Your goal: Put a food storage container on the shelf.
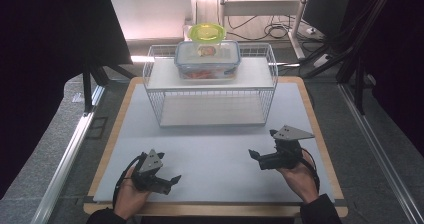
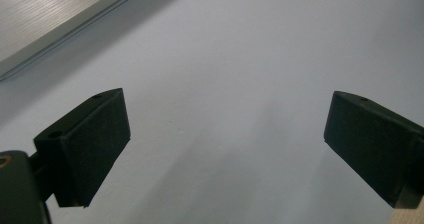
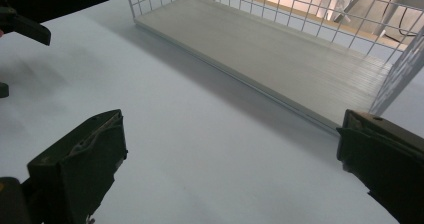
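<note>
The jaws of the left gripper [image 1: 172, 180] and right gripper [image 1: 254, 156] were held apart, empty, well short of the wire rack [image 1: 155, 91]. The lidded container [image 1: 207, 59] sat on the rack's upper shelf; a reach was judged next.

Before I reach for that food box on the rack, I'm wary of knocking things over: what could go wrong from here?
The clear food box sits on the top shelf of the wire rack, with a green-lidded container behind it; a push could shove that one off the back. The rack's raised wire rim may catch the jaws. Both the left gripper and right gripper are open and far away, so it's a long reach.
</note>
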Demonstrator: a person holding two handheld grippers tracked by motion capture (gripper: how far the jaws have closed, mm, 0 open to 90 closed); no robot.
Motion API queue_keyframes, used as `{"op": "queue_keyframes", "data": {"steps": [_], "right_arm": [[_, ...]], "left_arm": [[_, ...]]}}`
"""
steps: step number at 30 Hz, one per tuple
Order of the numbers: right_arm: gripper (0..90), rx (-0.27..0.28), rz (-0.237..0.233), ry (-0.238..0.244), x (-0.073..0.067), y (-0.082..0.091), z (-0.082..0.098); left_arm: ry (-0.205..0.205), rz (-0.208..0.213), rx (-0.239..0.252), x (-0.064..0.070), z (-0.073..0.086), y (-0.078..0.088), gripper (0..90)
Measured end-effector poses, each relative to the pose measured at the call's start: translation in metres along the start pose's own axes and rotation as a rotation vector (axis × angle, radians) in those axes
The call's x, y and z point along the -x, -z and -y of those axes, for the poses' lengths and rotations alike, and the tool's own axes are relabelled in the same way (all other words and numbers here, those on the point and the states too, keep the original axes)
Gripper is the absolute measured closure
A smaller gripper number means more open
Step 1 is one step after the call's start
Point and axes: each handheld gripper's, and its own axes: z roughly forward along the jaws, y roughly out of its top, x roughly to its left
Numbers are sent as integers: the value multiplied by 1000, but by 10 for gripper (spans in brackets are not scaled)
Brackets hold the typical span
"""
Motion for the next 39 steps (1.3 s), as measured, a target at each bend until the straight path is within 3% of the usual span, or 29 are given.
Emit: {"op": "queue_keyframes", "data": {"steps": [11, 29, 39], "right_arm": [[0, -13, 44, -4, 2, 11, 21], [0, -67, 112, -5, 12, 12, 51], [0, -124, 94, -50, 19, 3, 63]], "left_arm": [[2, 0, -1, 0, 0, -1, 44], [0, 0, -8, 0, 1, -2, 44], [-3, 5, -17, 0, 2, -4, 44]]}}
